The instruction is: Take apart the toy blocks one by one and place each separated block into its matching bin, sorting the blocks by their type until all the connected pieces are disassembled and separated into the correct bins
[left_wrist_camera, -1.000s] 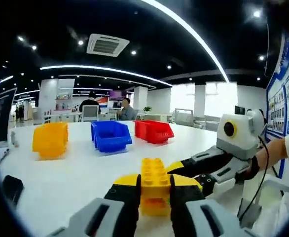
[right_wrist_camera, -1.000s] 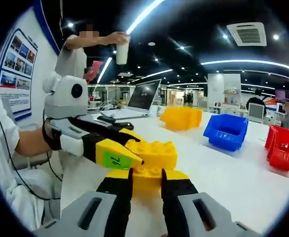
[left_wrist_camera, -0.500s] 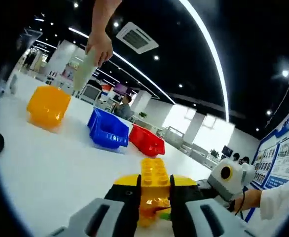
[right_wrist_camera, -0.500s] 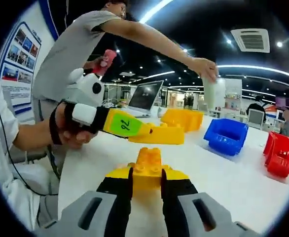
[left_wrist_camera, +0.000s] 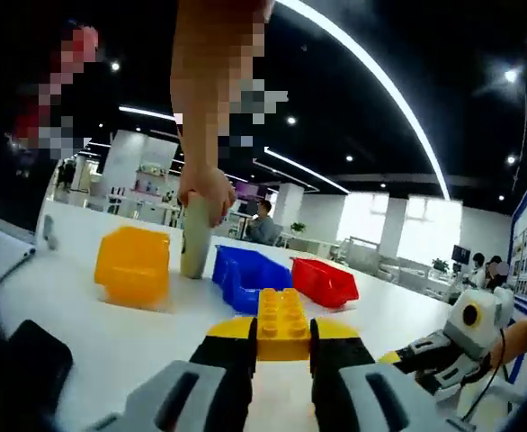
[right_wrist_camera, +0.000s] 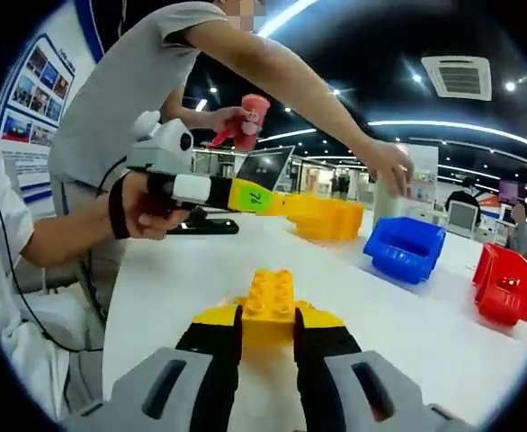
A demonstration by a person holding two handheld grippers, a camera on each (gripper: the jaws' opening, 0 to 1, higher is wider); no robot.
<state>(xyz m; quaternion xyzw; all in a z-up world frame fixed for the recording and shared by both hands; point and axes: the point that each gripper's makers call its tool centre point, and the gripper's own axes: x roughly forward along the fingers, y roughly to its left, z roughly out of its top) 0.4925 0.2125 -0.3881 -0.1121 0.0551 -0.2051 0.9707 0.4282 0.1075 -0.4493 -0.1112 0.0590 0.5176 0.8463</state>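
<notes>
A white table (left_wrist_camera: 111, 351) ran across the lower half of both views. In the right gripper view a second person (right_wrist_camera: 138, 99) in a grey shirt stood at upper left, reaching across the frame to a pale cup (right_wrist_camera: 388, 200) right of centre, a pink object (right_wrist_camera: 248, 115) in the other hand. In the left gripper view that arm came down from the top to the same cup (left_wrist_camera: 194, 245), standing between the yellow bin (left_wrist_camera: 135, 265) and blue bin (left_wrist_camera: 245, 276). The red bin (left_wrist_camera: 325, 281) sat just right of the blue one. A laptop (right_wrist_camera: 262, 169) stood open behind.

The left gripper (left_wrist_camera: 281, 340), at bottom centre of its view, was clamped on a yellow block (left_wrist_camera: 281, 312). In the right gripper view it (right_wrist_camera: 277, 203) sat at centre left, close to the yellow bin (right_wrist_camera: 328, 218).

The right gripper (right_wrist_camera: 267, 335) had its jaws closed on a second yellow block (right_wrist_camera: 269, 306), low centre. In the left gripper view it (left_wrist_camera: 406, 357) sat at lower right.
</notes>
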